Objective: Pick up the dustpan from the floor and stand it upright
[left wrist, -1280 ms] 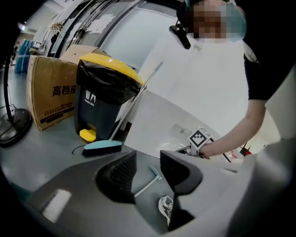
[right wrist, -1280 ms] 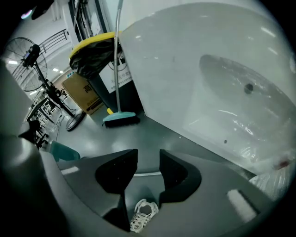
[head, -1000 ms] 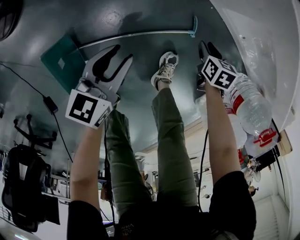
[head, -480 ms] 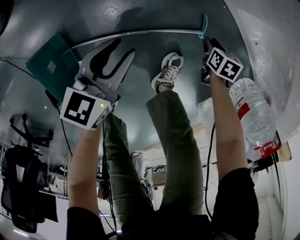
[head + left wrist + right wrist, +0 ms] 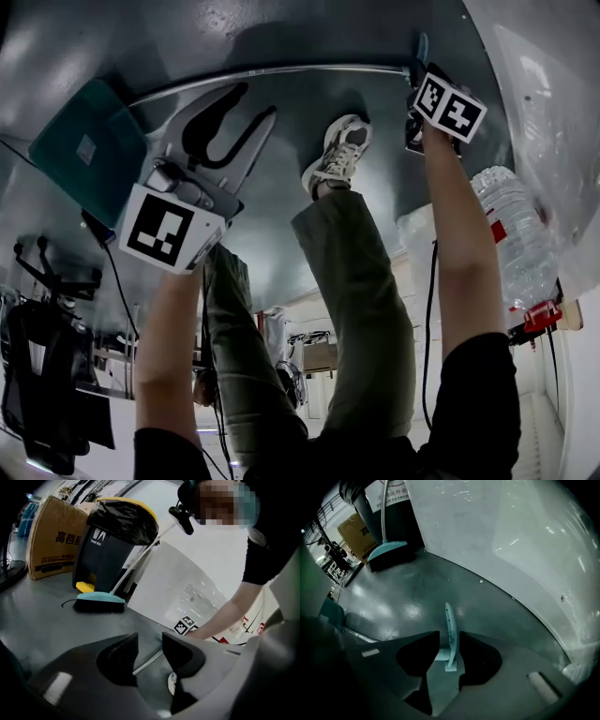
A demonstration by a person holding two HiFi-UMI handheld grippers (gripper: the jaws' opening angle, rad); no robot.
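On the grey floor the dustpan lies flat: its teal pan [image 5: 84, 150] sits at the left of the head view, one corner hidden behind the left gripper [image 5: 150, 641]. Its metal pole [image 5: 281, 73] runs across to a teal grip [image 5: 450, 625]. The right gripper [image 5: 449, 641] has its jaws apart on either side of that grip, whose lower end they cover. The left jaws stand apart with only a bit of pole showing through the gap. A brush [image 5: 99, 603] leans by a bin [image 5: 110, 541].
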